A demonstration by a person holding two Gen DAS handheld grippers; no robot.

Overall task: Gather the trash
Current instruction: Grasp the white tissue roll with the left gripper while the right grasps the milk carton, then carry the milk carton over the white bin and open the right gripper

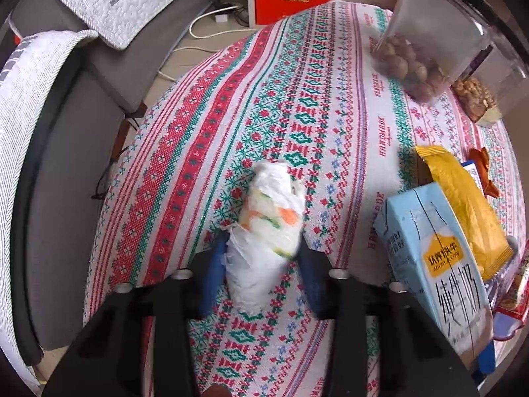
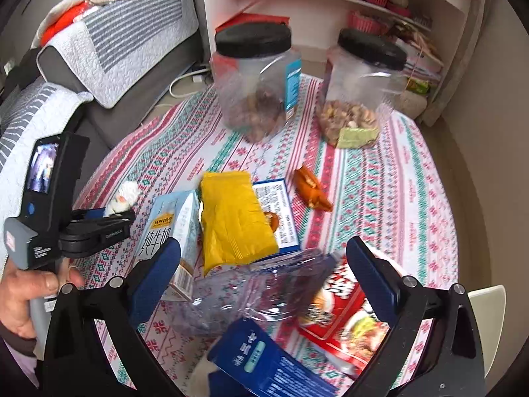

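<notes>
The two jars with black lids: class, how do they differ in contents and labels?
The left jar holds darker, rounder nuts and bears a blue label; the right jar holds paler, irregular nuts with a green packet inside. Both are clear plastic, upright, lidded and mostly empty, standing on the patterned tablecloth.

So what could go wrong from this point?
The left gripper is shut on a crumpled tissue only at its near end; the soft wad could slip out on lifting. The open right gripper hangs over a crushed bottle amid overlapping wrappers; closing may drag the red packet or milk carton.
</notes>
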